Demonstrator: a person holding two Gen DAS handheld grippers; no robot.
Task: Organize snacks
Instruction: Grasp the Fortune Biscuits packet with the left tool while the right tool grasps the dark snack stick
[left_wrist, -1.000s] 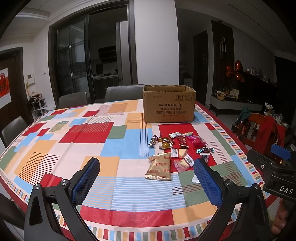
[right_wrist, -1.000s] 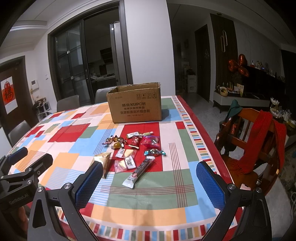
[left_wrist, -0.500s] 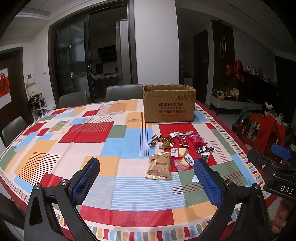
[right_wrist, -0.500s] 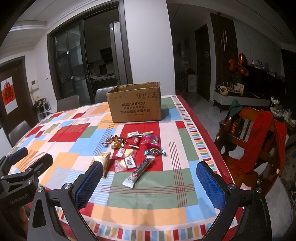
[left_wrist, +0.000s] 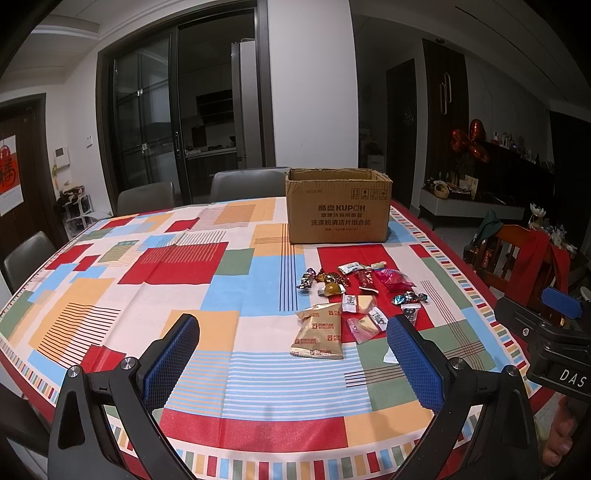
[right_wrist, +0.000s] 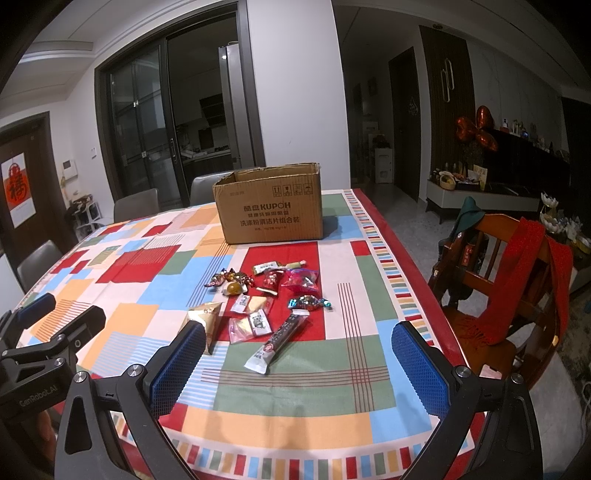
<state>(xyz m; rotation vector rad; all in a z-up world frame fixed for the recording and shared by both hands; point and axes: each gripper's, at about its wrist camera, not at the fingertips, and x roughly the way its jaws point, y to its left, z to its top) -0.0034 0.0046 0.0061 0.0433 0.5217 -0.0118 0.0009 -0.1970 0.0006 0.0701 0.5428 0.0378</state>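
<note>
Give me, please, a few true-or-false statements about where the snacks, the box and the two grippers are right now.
1. The cardboard box stands beyond the snacks, its top open. True.
2. The left gripper grips the gold biscuit bag. False: it is open and empty, and the bag lies on the tablecloth.
3. The long dark snack bar lies flat on the tablecloth. True.
4. The right gripper is shut. False: its jaws are wide apart, holding nothing.

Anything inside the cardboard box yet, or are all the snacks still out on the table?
The cardboard box is open-topped, but both cameras sit too low to see in; its front wall hides the interior. The snacks visible lie on the tablecloth in front of it.
</note>
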